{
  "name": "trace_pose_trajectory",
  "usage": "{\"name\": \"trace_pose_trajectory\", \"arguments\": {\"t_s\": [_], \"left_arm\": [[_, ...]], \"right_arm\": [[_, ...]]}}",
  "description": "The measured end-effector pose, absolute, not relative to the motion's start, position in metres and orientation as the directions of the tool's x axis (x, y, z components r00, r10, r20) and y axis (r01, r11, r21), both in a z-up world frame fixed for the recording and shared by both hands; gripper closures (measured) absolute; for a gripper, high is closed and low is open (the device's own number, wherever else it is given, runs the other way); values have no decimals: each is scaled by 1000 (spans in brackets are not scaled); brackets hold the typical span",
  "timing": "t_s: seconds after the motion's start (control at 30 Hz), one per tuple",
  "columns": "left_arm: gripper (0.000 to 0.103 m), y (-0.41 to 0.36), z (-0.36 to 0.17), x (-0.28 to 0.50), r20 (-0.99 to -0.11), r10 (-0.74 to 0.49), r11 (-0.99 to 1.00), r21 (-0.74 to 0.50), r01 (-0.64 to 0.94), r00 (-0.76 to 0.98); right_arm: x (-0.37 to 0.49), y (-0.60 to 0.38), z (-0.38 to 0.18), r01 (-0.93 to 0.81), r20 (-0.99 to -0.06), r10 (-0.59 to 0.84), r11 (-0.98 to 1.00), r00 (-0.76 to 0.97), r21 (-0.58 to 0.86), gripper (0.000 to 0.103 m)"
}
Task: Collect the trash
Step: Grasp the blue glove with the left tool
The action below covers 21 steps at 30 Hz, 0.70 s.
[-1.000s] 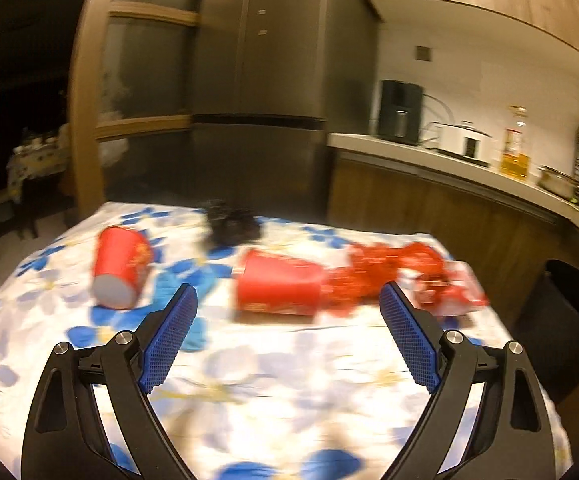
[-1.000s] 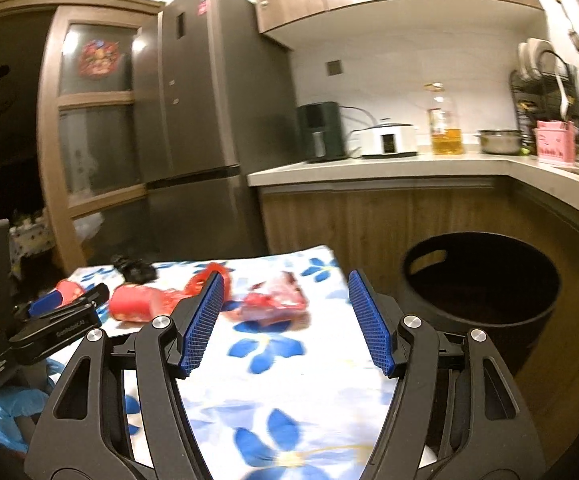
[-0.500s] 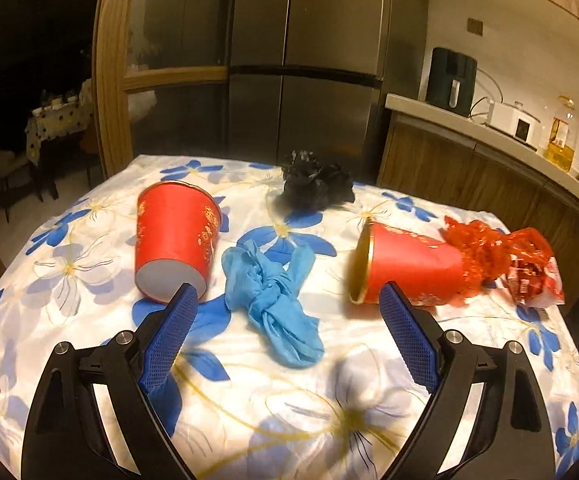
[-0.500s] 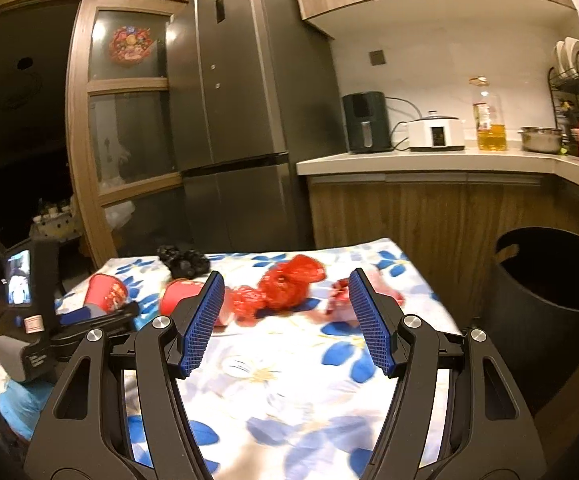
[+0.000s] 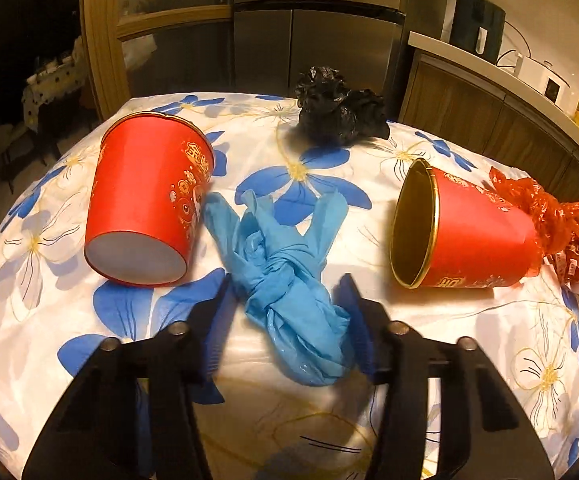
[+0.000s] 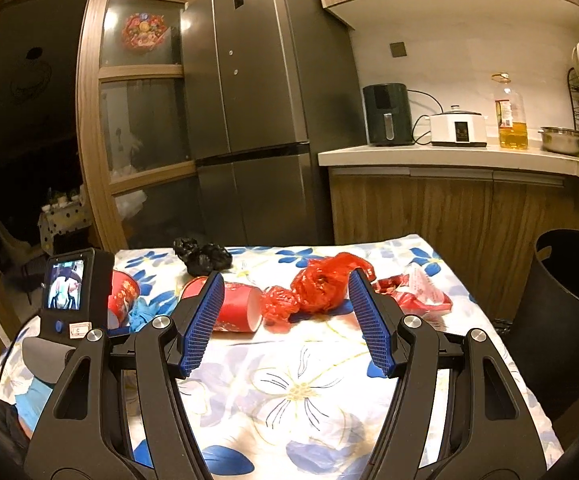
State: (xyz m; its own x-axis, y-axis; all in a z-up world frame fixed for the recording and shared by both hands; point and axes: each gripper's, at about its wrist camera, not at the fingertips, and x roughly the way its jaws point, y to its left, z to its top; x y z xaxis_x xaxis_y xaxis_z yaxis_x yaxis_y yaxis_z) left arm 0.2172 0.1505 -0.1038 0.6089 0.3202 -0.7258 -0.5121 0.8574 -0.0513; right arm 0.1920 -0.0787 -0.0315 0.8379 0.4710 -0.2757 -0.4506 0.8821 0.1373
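A knotted bundle of blue gloves [image 5: 285, 276] lies on the flowered tablecloth [image 5: 429, 360]. My left gripper [image 5: 285, 312] points down at it and its jaws are closing, one on each side of the bundle's near end; a thin gap still shows at the left pad. On either side of the gloves lies a red paper cup [image 5: 149, 196] and another red cup [image 5: 477, 236] on its side. A crumpled red plastic bag [image 6: 321, 284] lies behind that cup. My right gripper [image 6: 285, 280] hovers open over the table, with nothing between its fingers.
A black crumpled bag [image 5: 337, 108] sits at the table's far edge. A red-and-white wrapper [image 6: 421, 292] lies right of the red bag. A tall black bin [image 6: 569, 292] stands on the floor to the table's right. A fridge and a kitchen counter are behind.
My left gripper has dropped toward the table onto the blue gloves, and its jaws have narrowed around them. The right gripper has swung left, so the bin slid to the view's right edge.
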Motion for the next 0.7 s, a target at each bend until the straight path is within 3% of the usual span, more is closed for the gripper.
{"name": "trace_pose_trajectory", "arguments": {"t_s": [0.1, 0.2, 0.7], "left_arm": [[87, 150, -103, 213, -720, 293, 866, -79, -494, 629], [94, 150, -98, 207, -700, 273, 870, -113, -480, 660], [97, 146, -56, 132, -565, 332, 857, -154, -493, 755]], "right_arm": [[191, -75, -32, -456, -279, 475, 880, 835, 133, 39], [189, -71, -32, -463, -280, 480, 877, 831, 127, 39], [188, -47, -33, -488, -300, 498, 865, 814, 115, 39]]}}
